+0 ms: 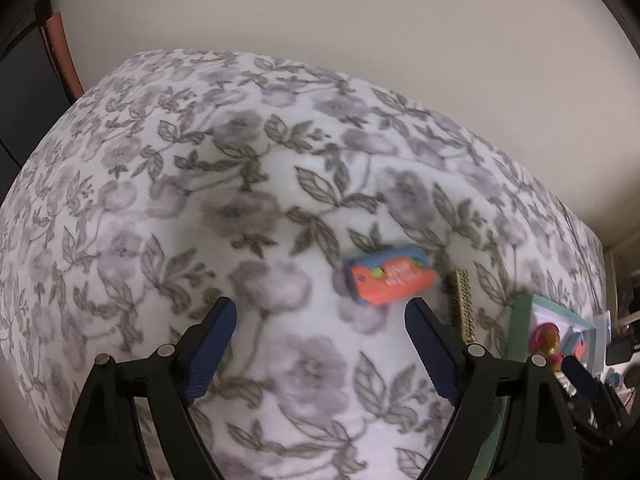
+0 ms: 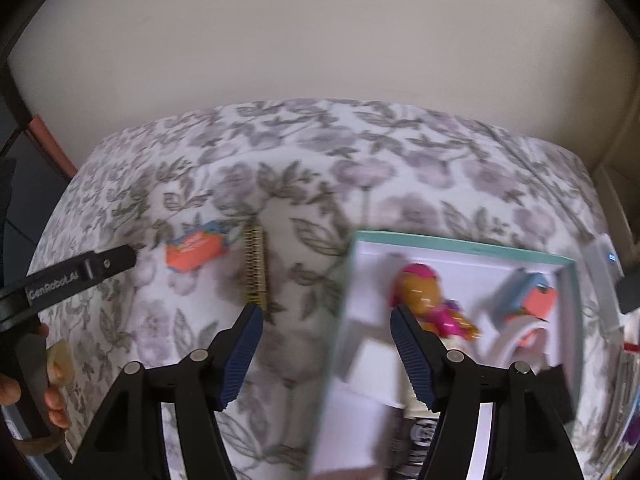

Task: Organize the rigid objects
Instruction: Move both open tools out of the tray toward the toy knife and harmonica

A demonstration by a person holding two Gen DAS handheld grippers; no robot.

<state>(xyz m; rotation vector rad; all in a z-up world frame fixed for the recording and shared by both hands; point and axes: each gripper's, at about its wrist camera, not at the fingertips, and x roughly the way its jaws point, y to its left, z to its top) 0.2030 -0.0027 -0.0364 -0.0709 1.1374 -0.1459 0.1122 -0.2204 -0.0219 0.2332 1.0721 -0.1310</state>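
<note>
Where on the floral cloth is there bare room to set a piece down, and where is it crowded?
Bare cloth runs left of and beyond the orange-and-blue piece, up to the wall. It is crowded on the right: the piece, the yellow strip and the teal-rimmed box lie close together.

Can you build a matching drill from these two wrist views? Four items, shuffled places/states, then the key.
Items:
1. orange-and-blue toy piece
2. gold studded strip
3. pink-haired doll
4. left gripper

Places/states:
A. inside the teal-rimmed box
B. jaws open, nothing between them
C. lying on the floral cloth, farthest from the box
D. on the cloth between the toy piece and the box

Pairs: 1-C, 2-D, 3-A, 4-B
</note>
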